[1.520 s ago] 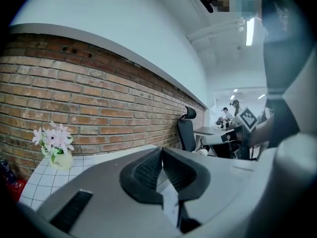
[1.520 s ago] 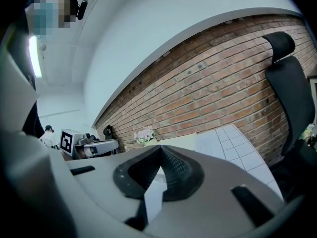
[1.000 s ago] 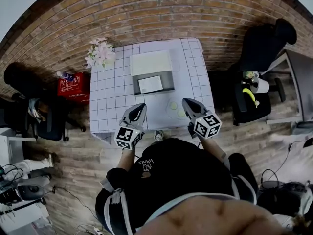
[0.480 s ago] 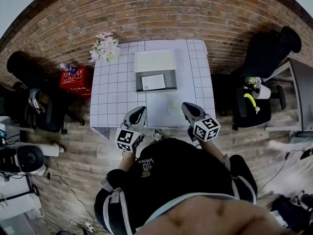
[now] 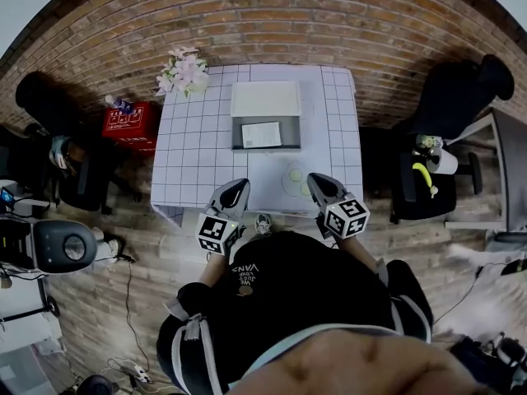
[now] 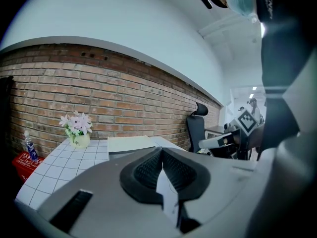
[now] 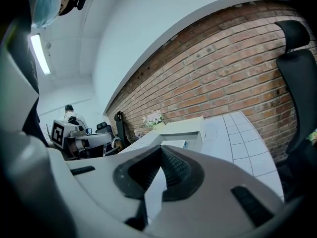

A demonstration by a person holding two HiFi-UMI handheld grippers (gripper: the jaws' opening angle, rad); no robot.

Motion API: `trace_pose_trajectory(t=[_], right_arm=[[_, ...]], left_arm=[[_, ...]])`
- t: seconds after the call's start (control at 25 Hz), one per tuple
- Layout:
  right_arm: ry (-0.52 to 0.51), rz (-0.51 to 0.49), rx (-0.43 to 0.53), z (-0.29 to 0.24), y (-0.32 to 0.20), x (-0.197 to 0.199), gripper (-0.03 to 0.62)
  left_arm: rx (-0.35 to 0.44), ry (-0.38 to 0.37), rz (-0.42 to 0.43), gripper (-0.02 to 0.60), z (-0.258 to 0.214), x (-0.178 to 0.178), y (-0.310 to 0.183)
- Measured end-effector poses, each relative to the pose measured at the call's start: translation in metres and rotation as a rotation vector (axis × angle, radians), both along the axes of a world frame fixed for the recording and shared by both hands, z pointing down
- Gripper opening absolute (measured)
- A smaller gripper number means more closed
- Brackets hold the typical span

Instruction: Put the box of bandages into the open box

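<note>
Lying flat in the dark tray of the open box, the white box of bandages looked to be where the task wanted it, with the pale lid folded back behind it. By that reading the placing was done and nothing of it remained.

The left gripper and the right gripper were both closed tight with nothing between their jaws. They were held over the near edge of the desk, well apart from the box.

Two small green round things lay just beside the right gripper. The desk wore a white grid-patterned cover, and a pot of pale flowers stood at its far left corner.

A red crate sat on the wooden floor to the desk's left. A black office chair stood to its right, and a brick wall ran behind.
</note>
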State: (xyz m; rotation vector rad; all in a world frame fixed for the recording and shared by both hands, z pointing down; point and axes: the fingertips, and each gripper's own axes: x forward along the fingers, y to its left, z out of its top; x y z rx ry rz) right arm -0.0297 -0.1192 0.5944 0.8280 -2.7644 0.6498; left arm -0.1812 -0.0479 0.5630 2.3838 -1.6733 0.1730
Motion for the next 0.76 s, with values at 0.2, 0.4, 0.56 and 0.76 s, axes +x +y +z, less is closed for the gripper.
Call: trace_pose_trajectory(t=[0.2,0.4,0.56,0.76], right_arm=[[0.009,-0.010,0.007,0.000,-0.004,-0.002,-0.006],[0.016,-0.012,0.008,0.001,-0.009,-0.003,-0.006],[0.021,-0.014,0.009,0.001,-0.010,-0.004,-0.006],[0.024,-0.015,0.008,-0.001,-0.015,-0.010,-0.006]], left_arm=[[-0.002,0.006,-0.011,0.012,0.003,0.002,-0.001],[-0.005,0.010,-0.017,0.012,0.005,0.001,-0.004],[-0.006,0.013,-0.017,0.012,0.005,0.001,-0.006],[-0.007,0.012,-0.016,0.012,0.003,-0.004,-0.011]])
